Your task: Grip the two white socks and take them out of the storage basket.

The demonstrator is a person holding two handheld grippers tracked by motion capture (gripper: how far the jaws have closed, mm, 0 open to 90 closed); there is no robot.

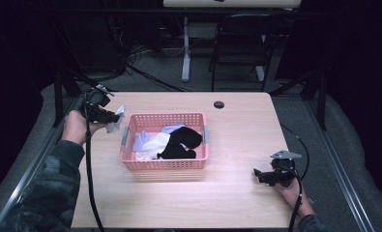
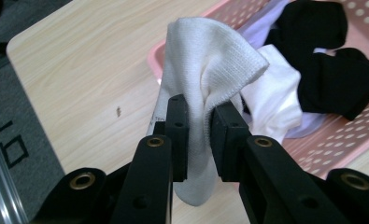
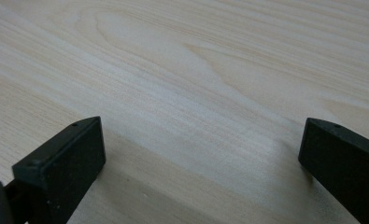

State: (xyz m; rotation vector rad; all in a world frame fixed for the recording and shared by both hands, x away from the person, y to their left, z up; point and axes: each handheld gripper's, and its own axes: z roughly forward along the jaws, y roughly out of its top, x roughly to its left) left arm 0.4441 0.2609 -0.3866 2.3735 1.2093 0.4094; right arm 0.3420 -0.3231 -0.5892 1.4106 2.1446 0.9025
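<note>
Left gripper (image 2: 200, 116) has its two black jaws clamped on a white sock (image 2: 205, 70), with the knitted cloth pinched between the pads. Small grey printing runs along the sock beside the left jaw, too small to read. The sock is soft, ribbed cotton-like knit; its long axis is about vertical in the left gripper view, the folded upper part bulging above the jaws and the lower end hanging below them. In the high view the left gripper (image 1: 112, 117) holds this sock just beside the left end of a pink plastic basket (image 1: 165, 164) with perforated walls. Inside the basket lie a black sock (image 1: 181, 142) and white socks (image 1: 152, 145). Right gripper (image 1: 258, 175) rests on the pale wood-grain table (image 1: 237, 130), jaws wide apart with nothing between.
</note>
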